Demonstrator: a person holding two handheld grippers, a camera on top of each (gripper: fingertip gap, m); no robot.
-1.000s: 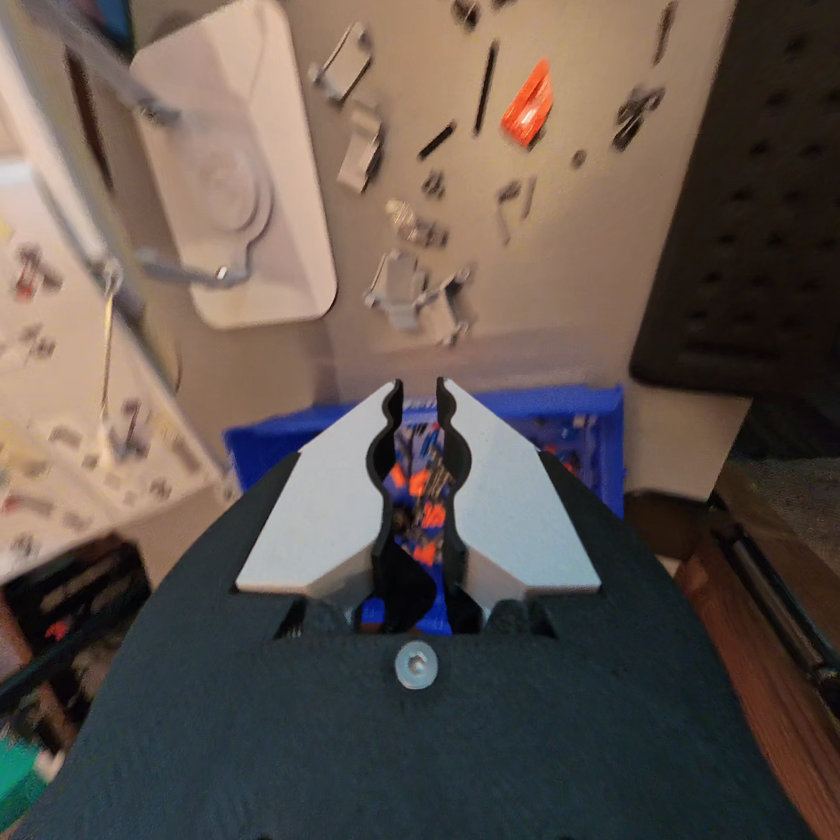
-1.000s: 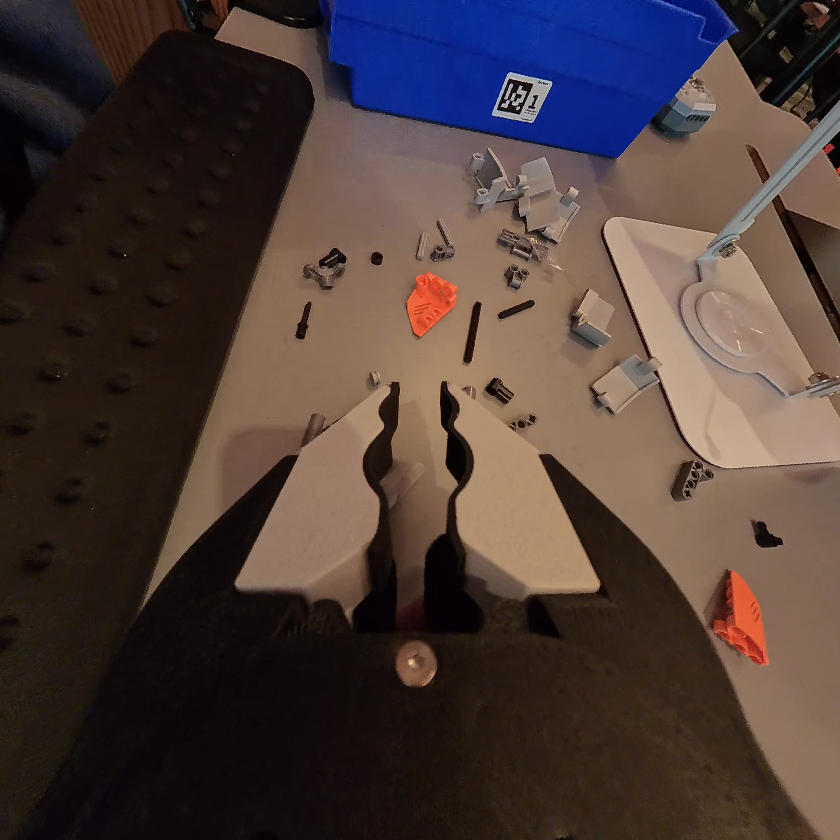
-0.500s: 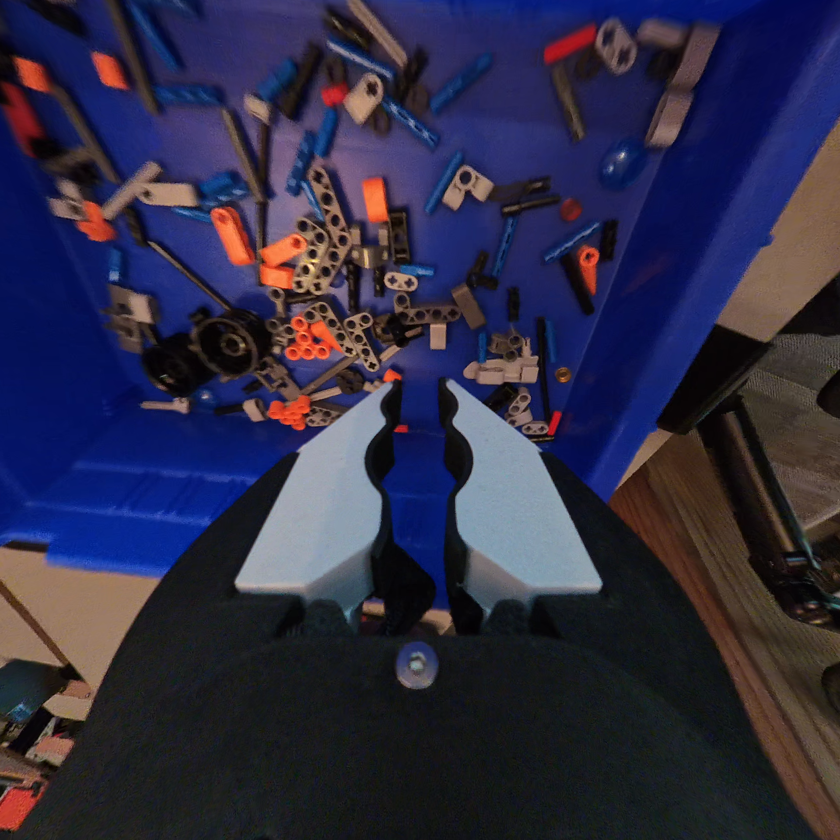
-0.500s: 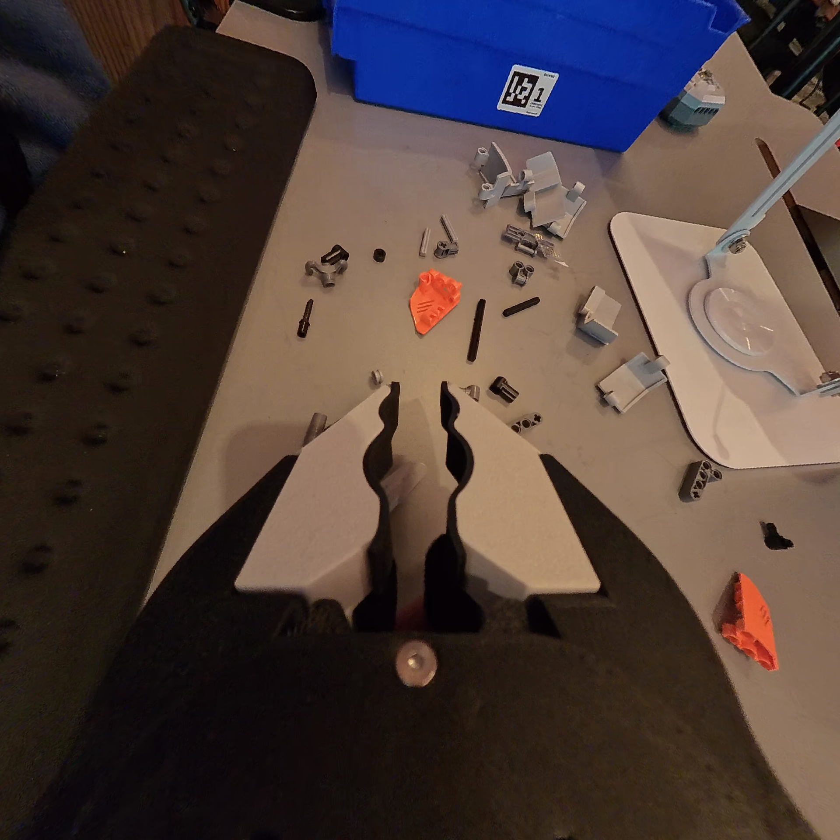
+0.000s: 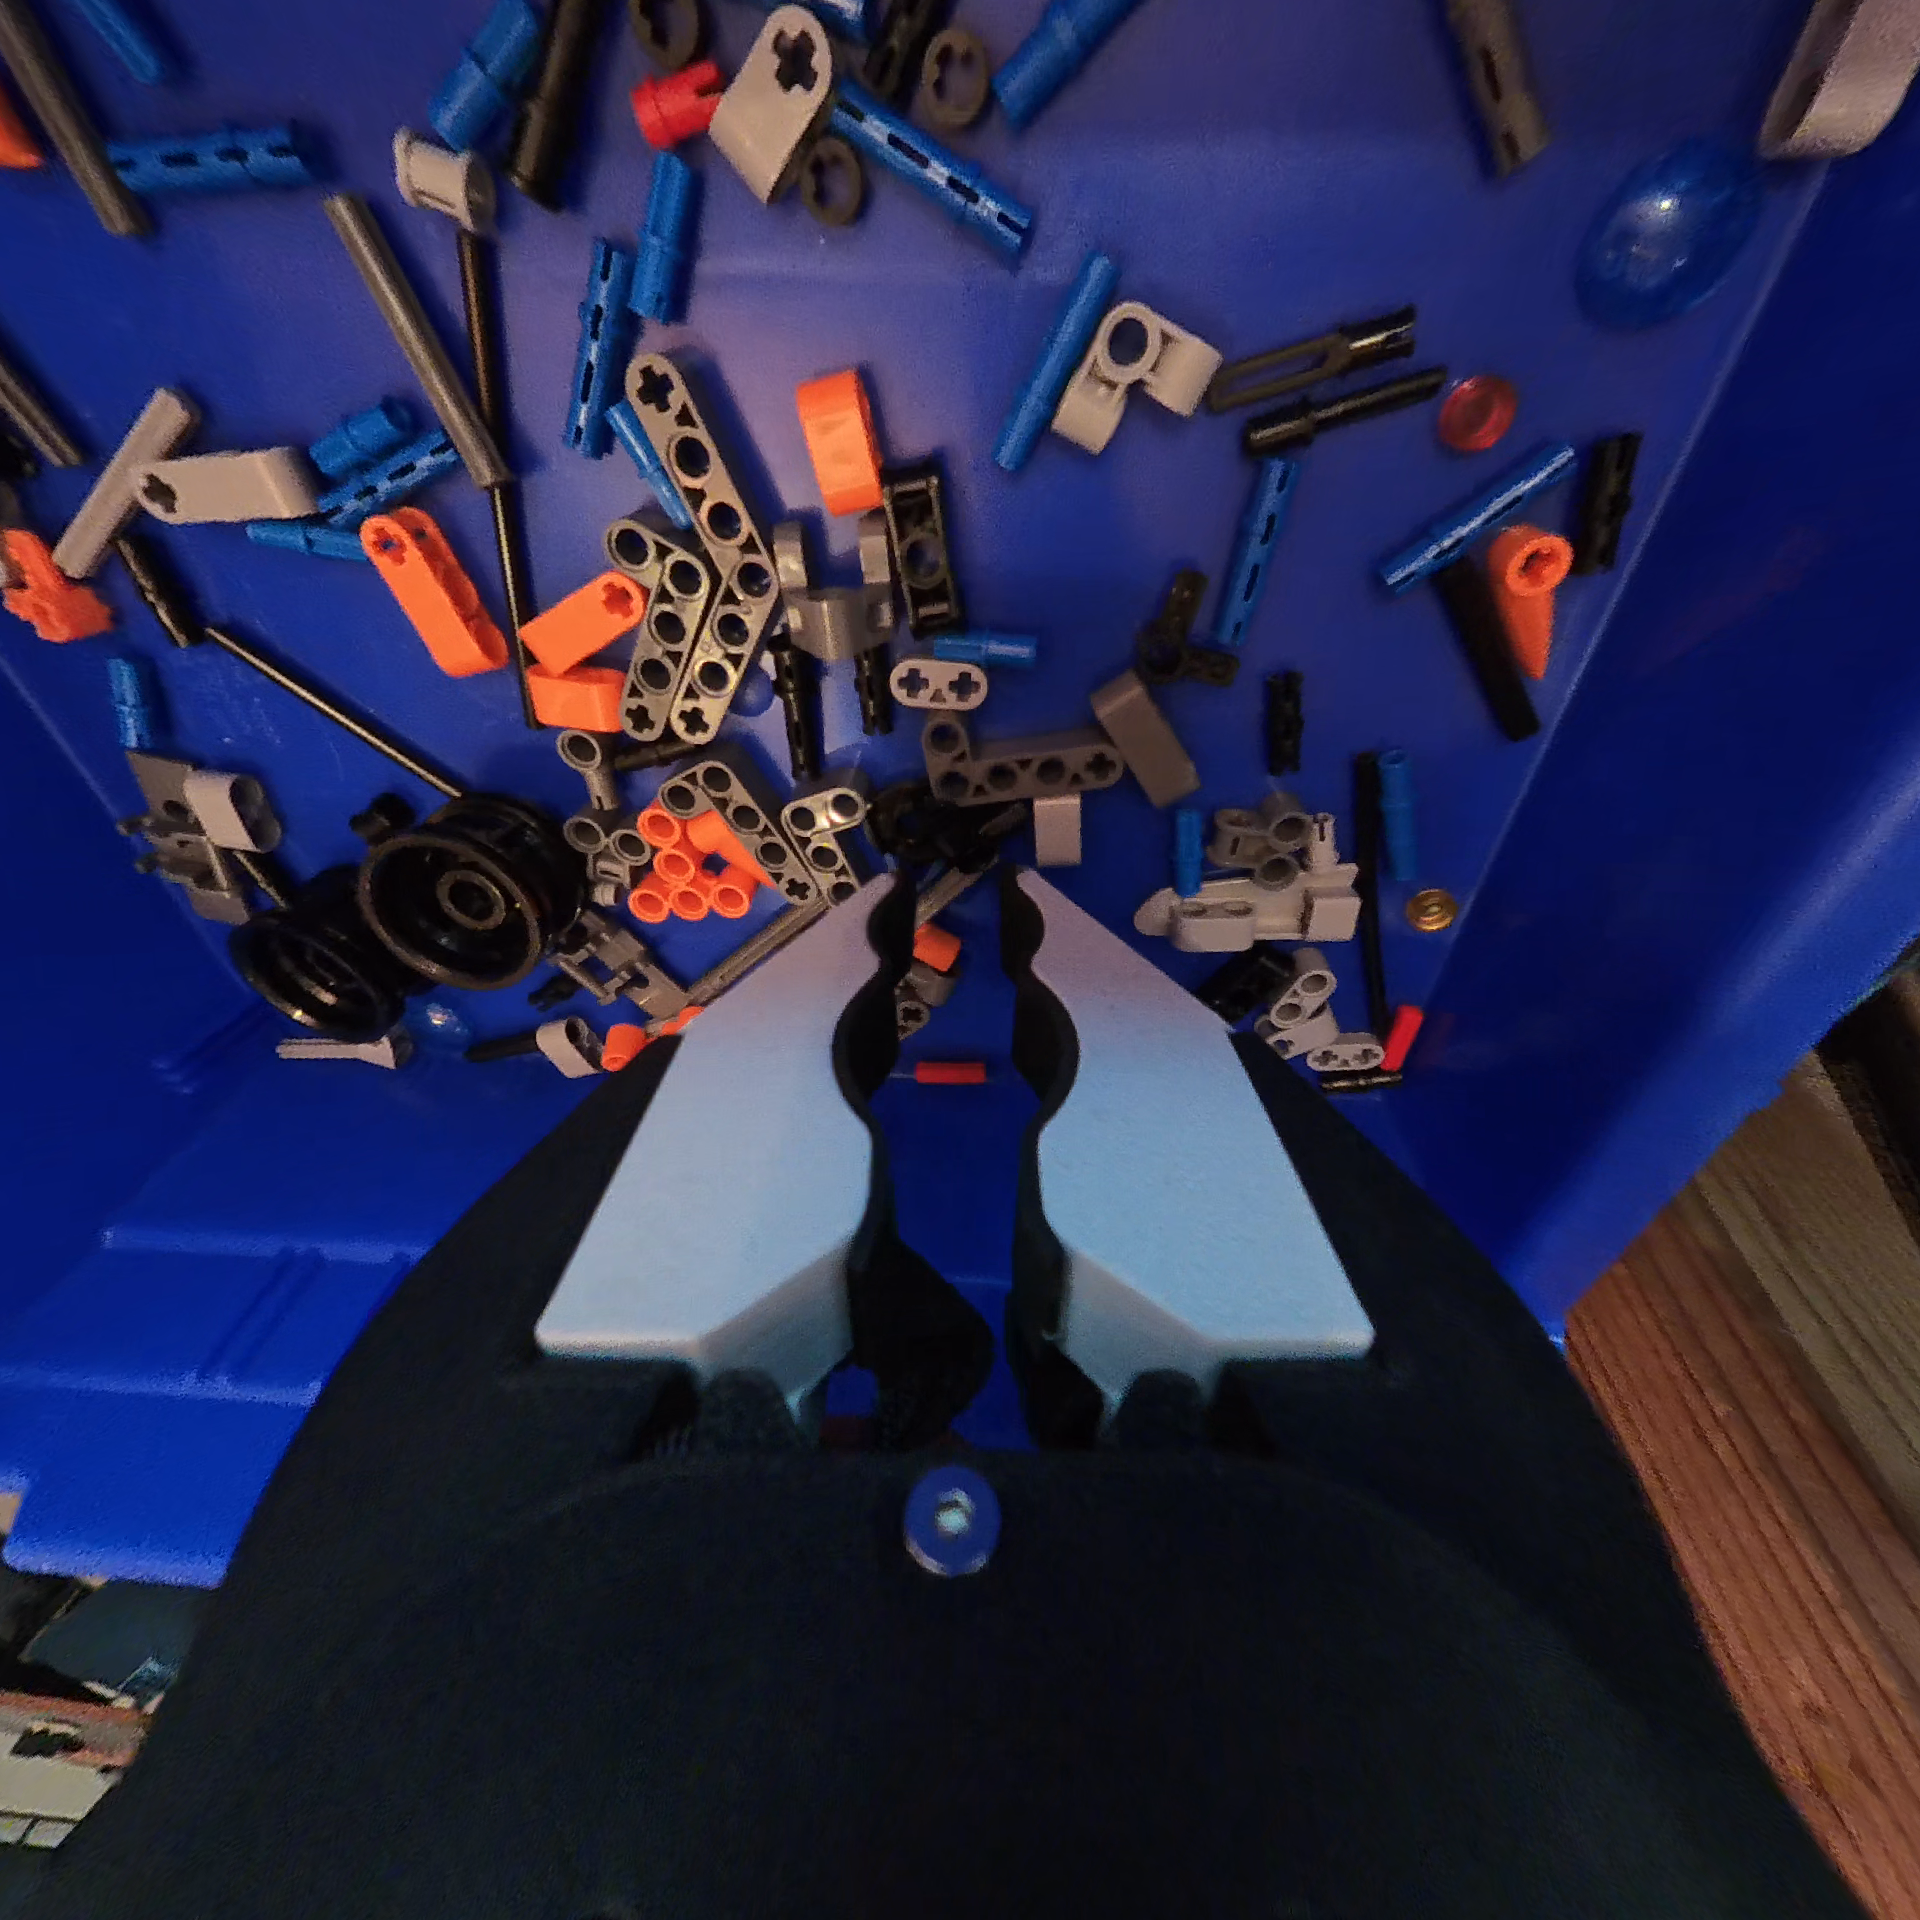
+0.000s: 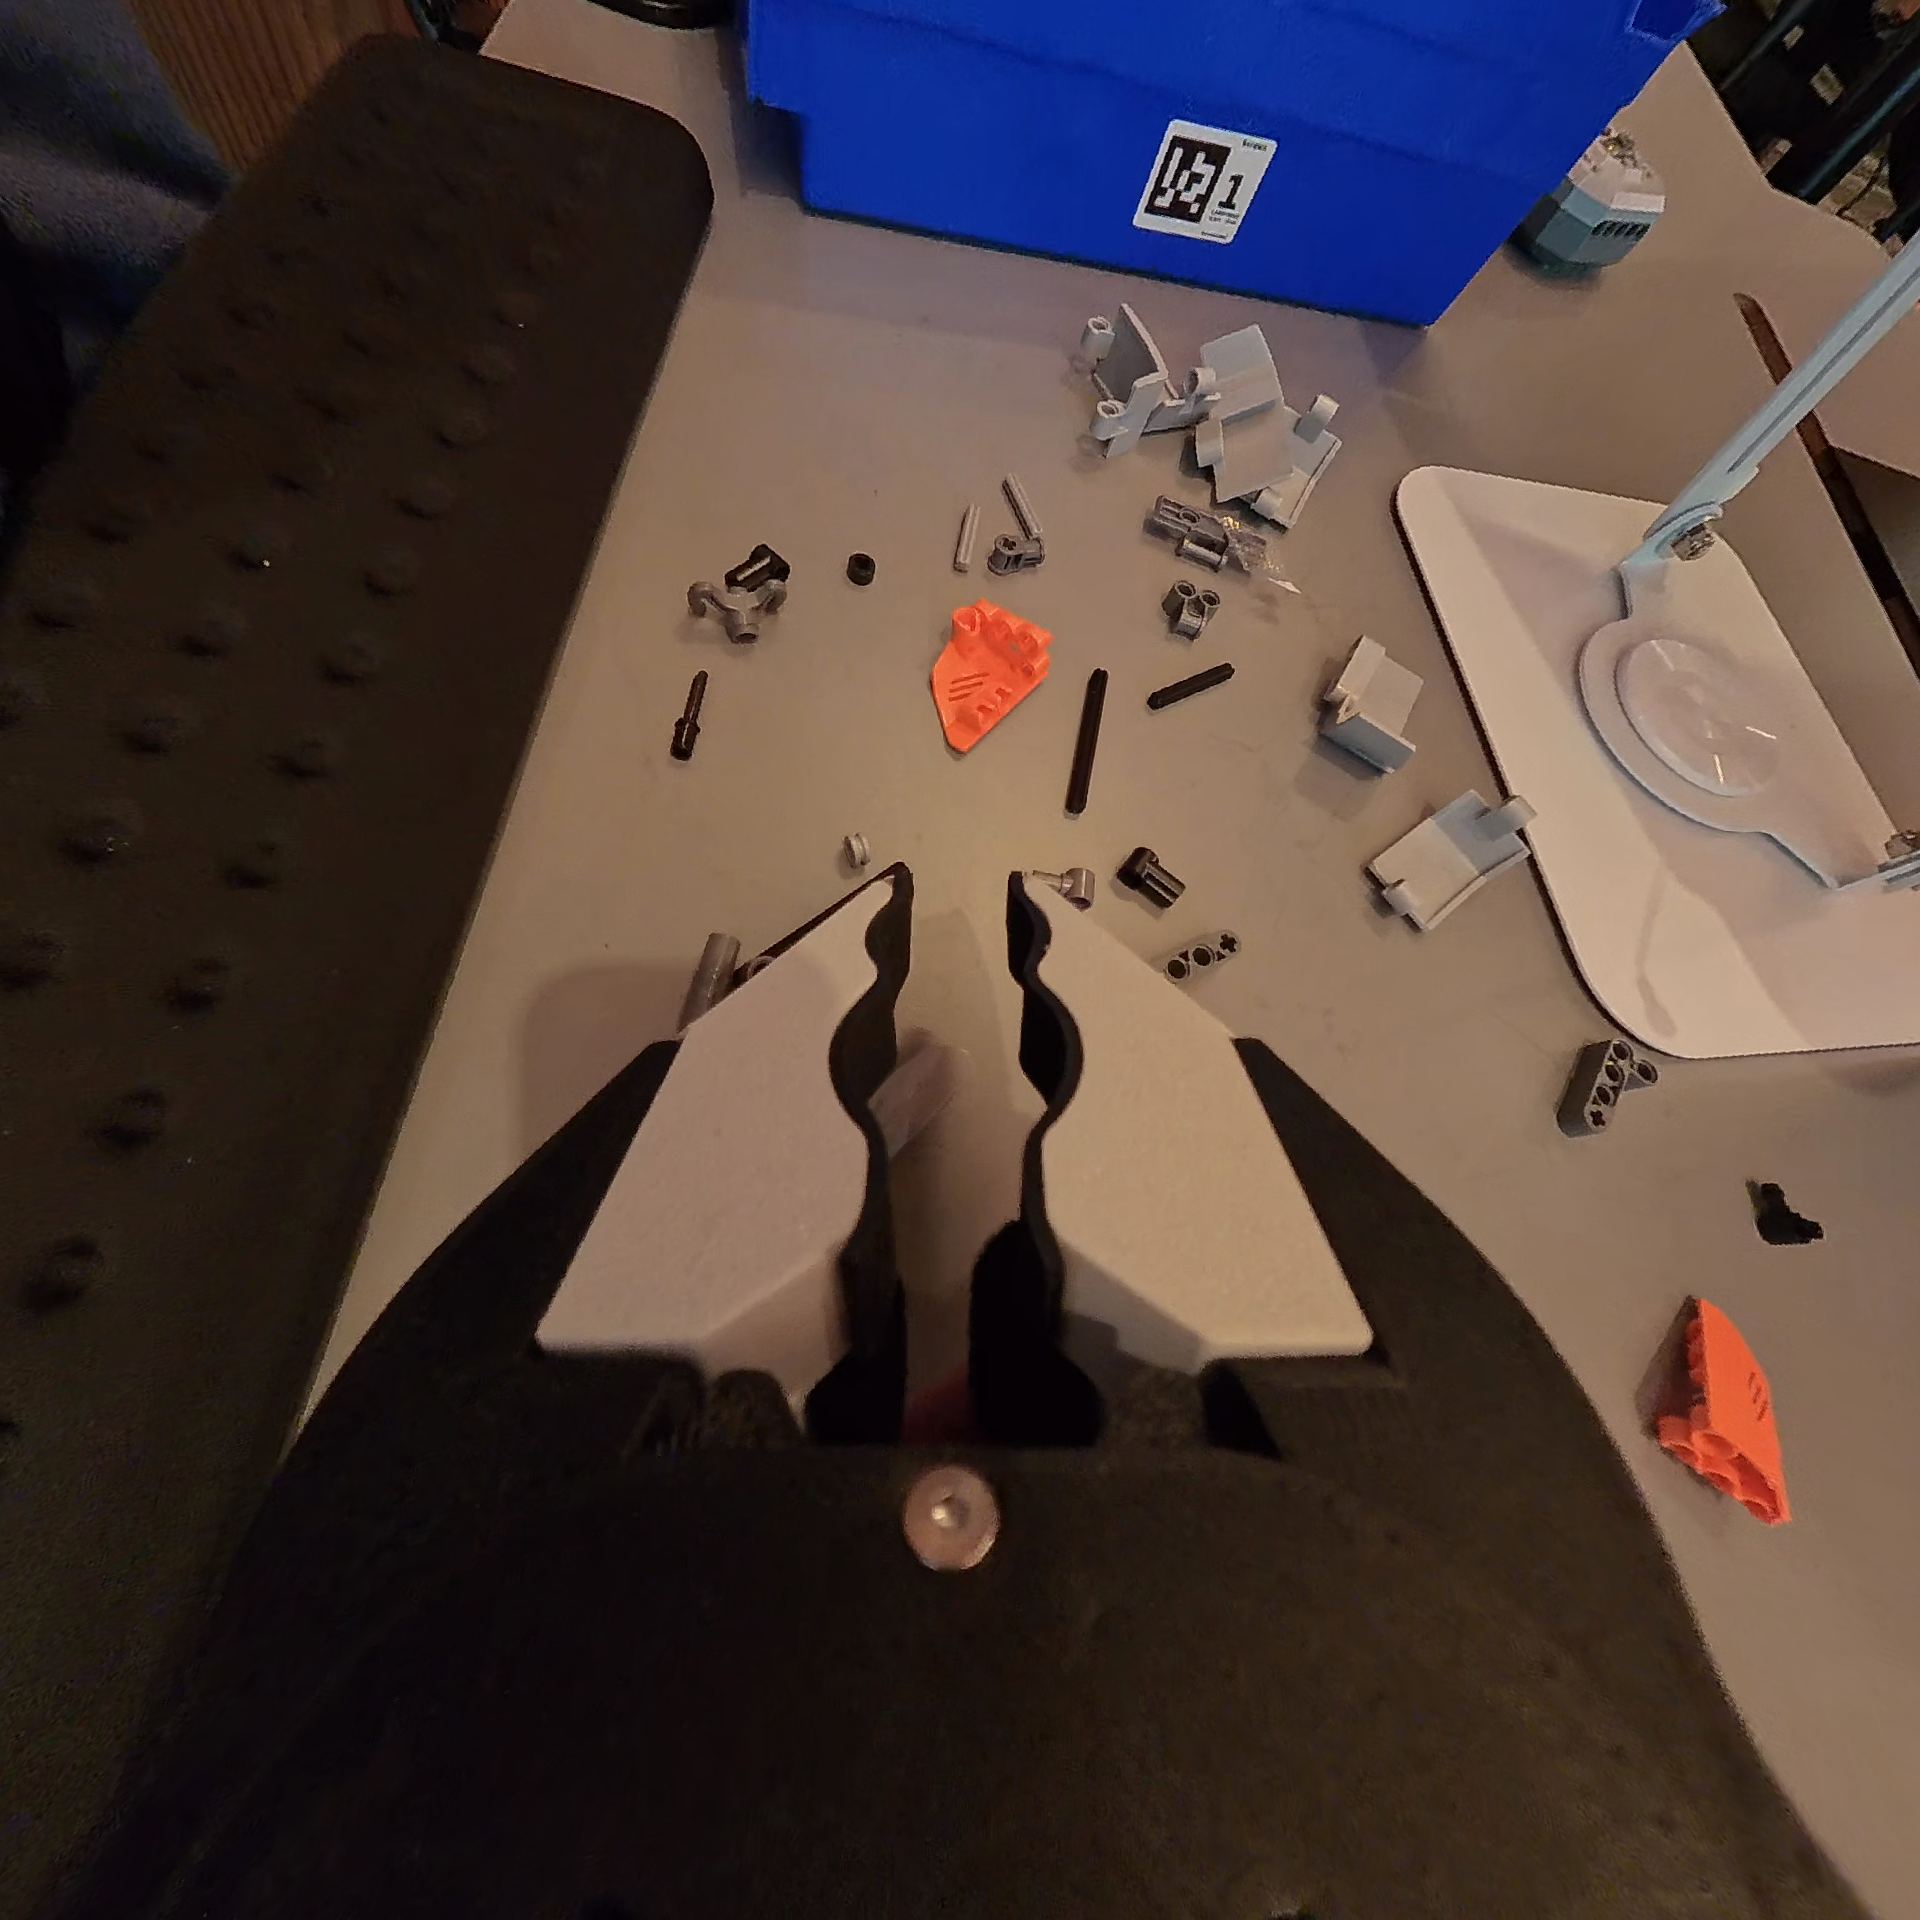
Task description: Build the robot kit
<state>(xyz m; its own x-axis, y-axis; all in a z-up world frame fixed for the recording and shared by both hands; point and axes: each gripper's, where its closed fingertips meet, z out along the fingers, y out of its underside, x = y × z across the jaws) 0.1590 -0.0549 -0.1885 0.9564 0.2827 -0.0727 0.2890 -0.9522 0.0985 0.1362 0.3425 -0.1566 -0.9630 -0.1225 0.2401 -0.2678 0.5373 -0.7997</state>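
My left gripper [image 5: 954,888] is open with a narrow gap and empty. It hangs inside a blue bin [image 5: 1662,831] over a heap of small plastic building parts. A small orange piece [image 5: 933,945] and a red pin [image 5: 951,1073] show between its fingers, and a dark grey beam [image 5: 1023,769] lies just ahead. My right gripper [image 6: 958,883] is open above a grey table [image 6: 831,395]. A small grey connector [image 6: 1070,885] lies by its right fingertip. A blurred grey piece [image 6: 914,1091] shows in the gap; I cannot tell if it is held.
Black wheels [image 5: 468,894] lie at the bin's left. On the table are an orange panel [image 6: 987,686], a black axle [image 6: 1086,738], grey panels [image 6: 1216,416] and a second orange panel [image 6: 1725,1413]. The blue bin [image 6: 987,156] stands at the back, a black mat [image 6: 312,520] left, a white tray [image 6: 1558,935] right. The gap from one gripper's tips to the other's is roughly 40 cm.
My left gripper has swung from above the table to over the blue bin and come down closer to the parts. My right gripper has hardly moved.
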